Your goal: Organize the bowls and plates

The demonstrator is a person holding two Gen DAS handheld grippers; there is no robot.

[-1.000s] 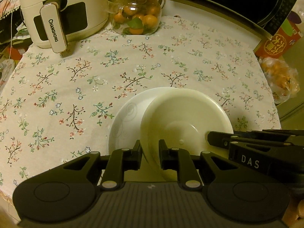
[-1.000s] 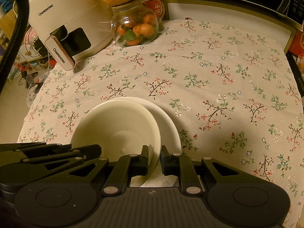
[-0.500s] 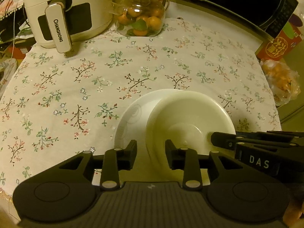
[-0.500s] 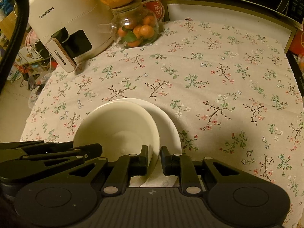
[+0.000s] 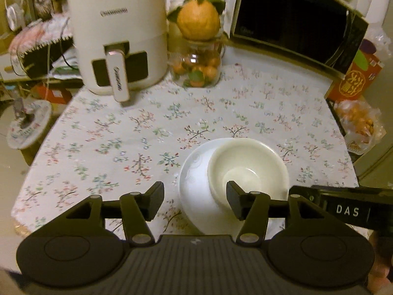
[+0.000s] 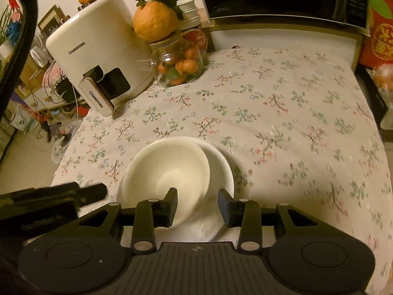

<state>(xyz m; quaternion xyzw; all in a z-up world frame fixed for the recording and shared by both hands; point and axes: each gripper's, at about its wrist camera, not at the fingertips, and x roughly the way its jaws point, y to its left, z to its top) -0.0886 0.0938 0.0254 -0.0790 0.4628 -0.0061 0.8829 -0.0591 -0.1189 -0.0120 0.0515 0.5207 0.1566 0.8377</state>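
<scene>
The cream ceramic bowl sits stacked on the white plate; both grippers' fingers are opening, holding nothing.

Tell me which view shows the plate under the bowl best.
The left wrist view: a broad crescent of the plate with its faint pattern shows beside the bowl. In the right wrist view the bowl and gripper fingers cover most of it, leaving only a narrow rim.
</scene>
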